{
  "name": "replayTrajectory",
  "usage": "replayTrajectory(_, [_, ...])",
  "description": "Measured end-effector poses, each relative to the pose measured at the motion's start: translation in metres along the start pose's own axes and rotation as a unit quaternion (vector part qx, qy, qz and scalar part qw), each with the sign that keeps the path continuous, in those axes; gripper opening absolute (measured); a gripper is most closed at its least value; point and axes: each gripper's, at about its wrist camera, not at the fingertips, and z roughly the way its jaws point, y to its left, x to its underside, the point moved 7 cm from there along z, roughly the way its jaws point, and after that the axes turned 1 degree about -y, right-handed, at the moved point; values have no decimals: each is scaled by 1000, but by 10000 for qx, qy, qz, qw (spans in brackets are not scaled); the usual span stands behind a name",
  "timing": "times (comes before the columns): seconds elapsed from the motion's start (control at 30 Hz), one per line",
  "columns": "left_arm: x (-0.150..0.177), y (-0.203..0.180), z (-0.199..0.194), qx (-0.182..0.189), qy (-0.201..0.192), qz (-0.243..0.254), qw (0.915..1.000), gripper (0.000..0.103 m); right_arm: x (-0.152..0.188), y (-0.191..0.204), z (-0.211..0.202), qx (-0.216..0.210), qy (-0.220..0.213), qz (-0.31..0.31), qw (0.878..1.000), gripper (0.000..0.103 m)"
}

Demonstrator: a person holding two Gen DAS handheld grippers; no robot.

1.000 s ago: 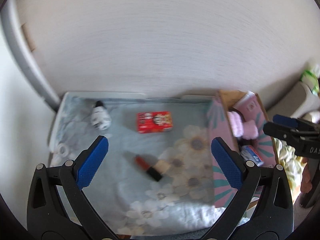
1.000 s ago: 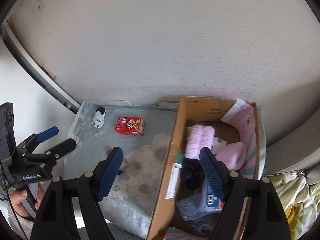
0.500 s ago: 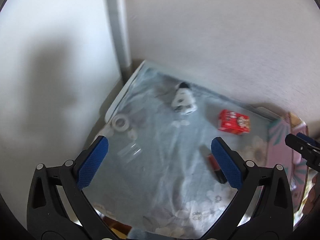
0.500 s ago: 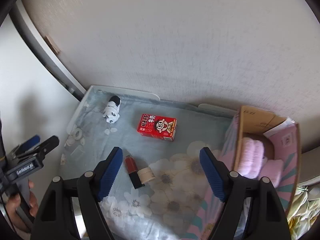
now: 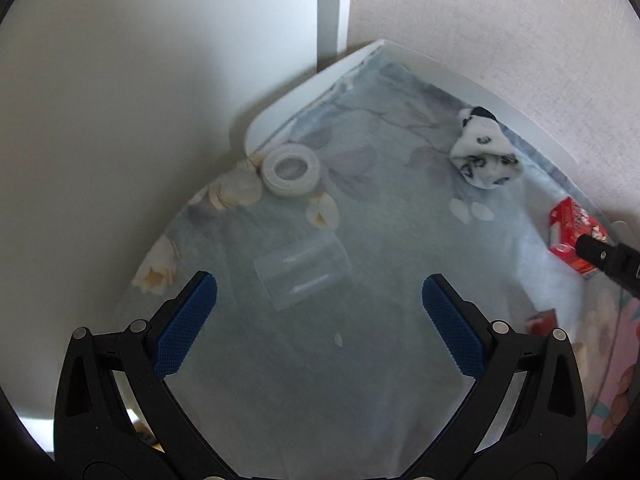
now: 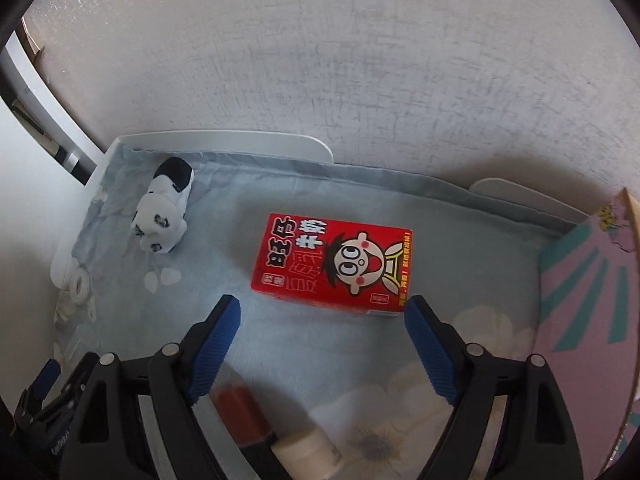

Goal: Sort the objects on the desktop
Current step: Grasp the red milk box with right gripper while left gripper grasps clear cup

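My left gripper (image 5: 316,292) hangs open over the table's left corner. A clear plastic cup (image 5: 302,274) lies on its side just past the fingertips, touching neither pad. Beyond it lie a white tape ring (image 5: 291,170) and a black-and-white plush (image 5: 484,152). In the right wrist view my right gripper (image 6: 323,308) is low over a red cartoon carton (image 6: 332,264). Its jaws are opening and stand a little wider than the carton, which lies just ahead of the tips, untouched. The plush (image 6: 164,208) sits at the back left.
A red-and-black stick (image 6: 240,412) and a small cream roll (image 6: 308,450) lie under my right gripper's body. The pink-patterned cardboard box (image 6: 588,300) stands at the right. Walls close in on the cloth-covered table (image 5: 384,240) at the back and left. The left gripper (image 6: 48,392) shows at lower left.
The left gripper swung left and sank toward the corner, bringing the cup and tape ring close. The right gripper moved left from the cardboard box and dropped over the red carton, with its jaws wider.
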Motion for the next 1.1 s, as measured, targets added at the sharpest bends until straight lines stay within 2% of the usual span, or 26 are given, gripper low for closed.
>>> replayTrajectory(0.1, [-3, 5, 4, -129, -106, -83, 9998, 103, -7, 2, 6, 184, -122, -41, 9997, 87])
replayTrajectory(0.23, [-3, 11, 13, -125, -68, -339, 9993, 102, -14, 2, 12, 415, -203, -95, 9989, 88])
replayTrajectory(0.37, [-2, 9, 18, -151, -140, -332, 9992, 102, -16, 0, 19, 410, -152, -106, 9990, 90])
replayTrajectory(0.57, [0, 6, 21, -147, -304, -272, 9991, 102, -13, 0, 31, 594, -67, -507, 9969, 91])
replayTrajectory(0.7, [-1, 6, 19, -149, -433, -256, 9986, 102, -12, -4, 34, 540, -43, -586, 9968, 91])
replayTrajectory(0.77, [0, 7, 18, -150, -494, -290, 9982, 100, -12, -6, 35, 592, -47, -650, 9961, 91])
replayTrajectory(0.9, [4, 6, 15, -123, -589, -359, 9975, 96, -13, -11, 36, 437, -83, -620, 9971, 91])
replayTrajectory(1.1, [8, 0, 18, -204, -595, -258, 9977, 82, -14, -13, 33, 358, -215, -778, 9961, 90])
